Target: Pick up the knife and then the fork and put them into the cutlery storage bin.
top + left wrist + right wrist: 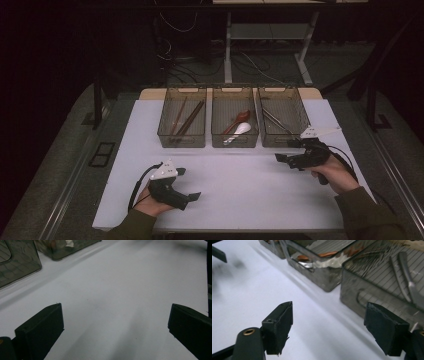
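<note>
Three smoky see-through bins stand in a row at the back of the white table (240,190). The left bin (182,137) holds brown chopsticks (187,119). In the middle bin (235,138) lie a red spoon (241,117) and a white spoon (241,130). The right bin (281,139) holds metal tongs (274,120). My left gripper (188,183) is open over the bare front left of the table, jaws wide apart with nothing between them (115,320). My right gripper (285,151) is open just in front of the right bin (372,292), empty (329,320).
The tongs (407,282) lie on the ribbed floor of the right bin. Red and white spoon parts (327,254) show through the middle bin (319,277). Two bins (17,262) sit far off in the left gripper view. A desk frame and cables stand behind the table.
</note>
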The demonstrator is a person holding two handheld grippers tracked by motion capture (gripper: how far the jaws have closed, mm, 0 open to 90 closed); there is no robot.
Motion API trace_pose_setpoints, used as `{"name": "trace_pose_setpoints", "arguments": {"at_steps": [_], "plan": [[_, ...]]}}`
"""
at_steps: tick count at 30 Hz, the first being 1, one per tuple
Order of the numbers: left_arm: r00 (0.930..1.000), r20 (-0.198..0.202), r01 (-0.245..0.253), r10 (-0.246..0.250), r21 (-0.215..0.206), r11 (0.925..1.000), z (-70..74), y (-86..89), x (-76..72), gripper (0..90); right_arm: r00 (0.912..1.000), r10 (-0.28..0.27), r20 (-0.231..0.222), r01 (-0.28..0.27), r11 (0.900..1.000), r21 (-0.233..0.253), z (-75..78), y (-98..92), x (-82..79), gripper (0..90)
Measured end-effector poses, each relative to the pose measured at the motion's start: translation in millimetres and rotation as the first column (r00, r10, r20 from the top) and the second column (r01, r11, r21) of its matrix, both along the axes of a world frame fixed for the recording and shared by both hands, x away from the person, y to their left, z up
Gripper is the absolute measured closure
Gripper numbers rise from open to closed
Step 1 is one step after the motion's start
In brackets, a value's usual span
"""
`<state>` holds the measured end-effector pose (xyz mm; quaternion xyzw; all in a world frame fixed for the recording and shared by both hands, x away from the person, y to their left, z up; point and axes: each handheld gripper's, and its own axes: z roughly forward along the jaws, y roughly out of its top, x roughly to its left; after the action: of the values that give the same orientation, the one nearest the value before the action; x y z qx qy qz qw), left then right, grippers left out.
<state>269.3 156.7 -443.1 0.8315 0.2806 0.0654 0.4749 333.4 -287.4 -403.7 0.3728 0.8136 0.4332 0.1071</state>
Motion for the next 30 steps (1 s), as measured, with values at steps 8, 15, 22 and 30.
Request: {"name": "trace_pose_setpoints", "arguments": {"at_steps": [8,15,22,30], "plan": [[1.0000,0.001,0.001,-0.001,-0.001,1.0000,0.3,-0.3,-0.2,0.0,0.9999,0.000,0.015,-0.001,0.999,0.040,-14.8,-1.0,-22.3,22.1],[1.0000,0.003,0.000,0.000,-0.002,1.0000,0.5,-0.1,-0.4,0.0,0.9999,0.008,0.014,-0.008,0.999,0.053,-22.7,-1.7,-38.0,21.6],[1.0000,0.002,0.000,0.000,0.001,1.0000,0.3,-0.1,-0.4,0.0,0.9994,0.024,0.025,-0.025,0.999,0.041,-29.7,-2.3,-52.7,21.3],[1.0000,0.000,0.002,-0.002,0.002,1.0000,0.1,0.1,-0.3,0.0,0.9993,0.030,0.022,-0.031,0.999,0.011,-36.2,-5.3,-63.4,21.3]]}}
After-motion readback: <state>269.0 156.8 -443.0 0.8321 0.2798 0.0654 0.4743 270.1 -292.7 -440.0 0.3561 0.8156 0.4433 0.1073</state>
